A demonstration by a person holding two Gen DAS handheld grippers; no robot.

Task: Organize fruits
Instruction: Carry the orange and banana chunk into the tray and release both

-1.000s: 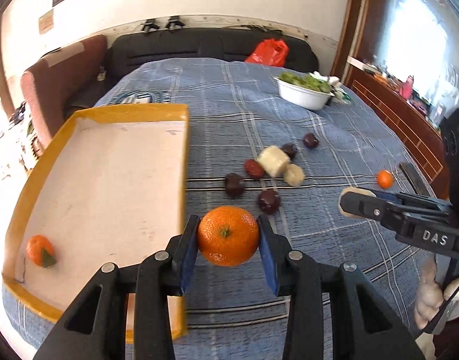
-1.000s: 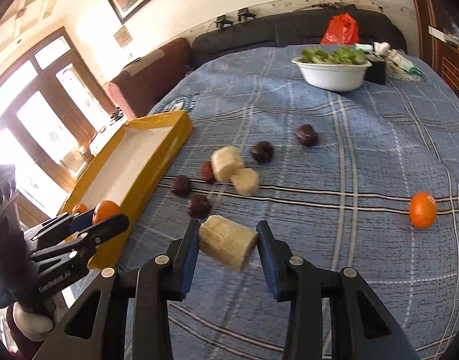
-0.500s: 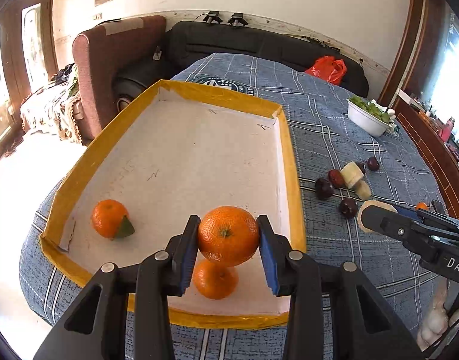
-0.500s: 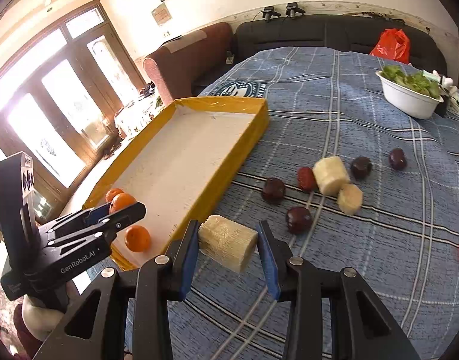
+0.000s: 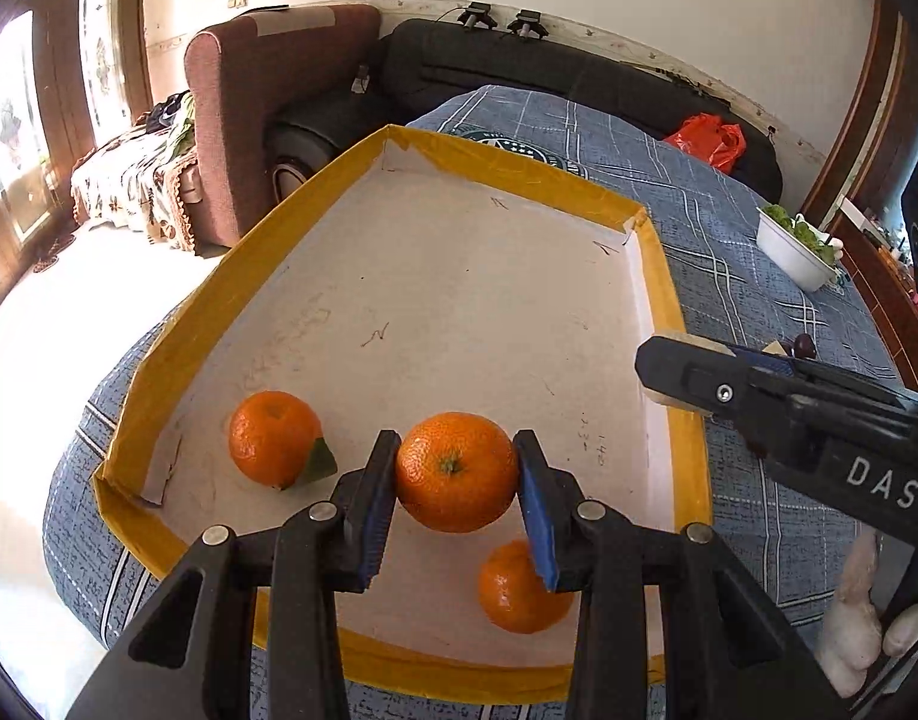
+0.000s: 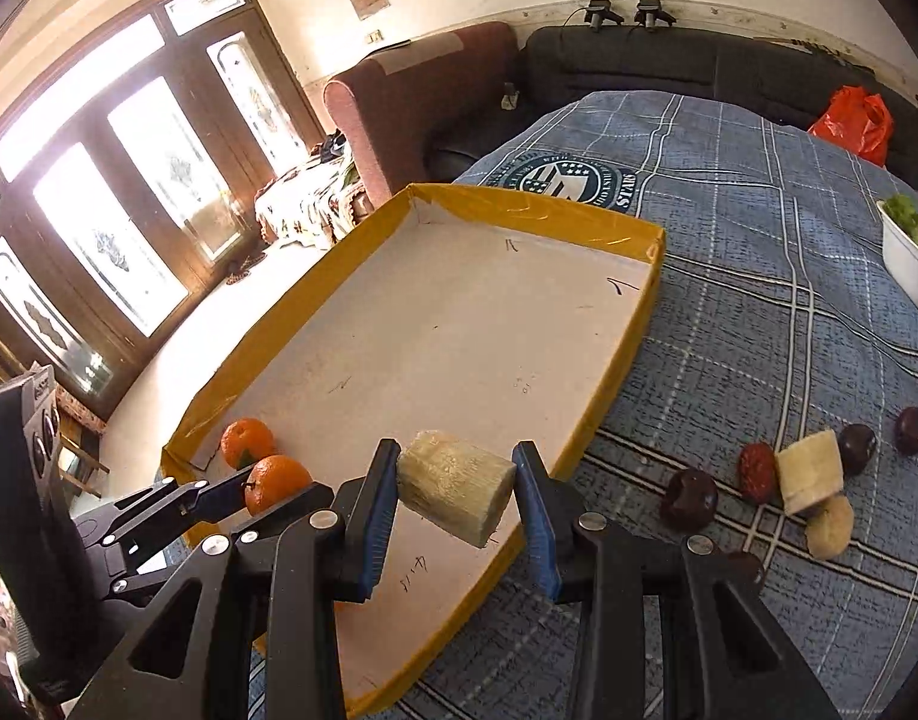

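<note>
The held mandarin (image 5: 457, 471) sits pinched between the blue pads of the left tongs (image 5: 457, 480), hanging over the near end of the yellow-rimmed tray (image 5: 675, 324). The way I see it, the main risk is the drop: a round fruit let go from up there could roll, knock the loose mandarin (image 5: 519, 588) right below it, or hop the low rim. The other mandarin with a leaf (image 5: 276, 438) is near the tray's left corner, so that's two in the tray, rest of the floor bare.

The right tongs (image 6: 456, 495) are clamped on a pale cut fruit chunk (image 6: 456, 495), just above the tray's right edge. Both tools crowd the same end, so they might bump.

Still out on the blue plaid tabletop (image 6: 759, 312): dark red fruits (image 6: 690, 498) and more pale chunks (image 6: 810, 471). The white bowl (image 6: 909, 276) holds greens.
</note>
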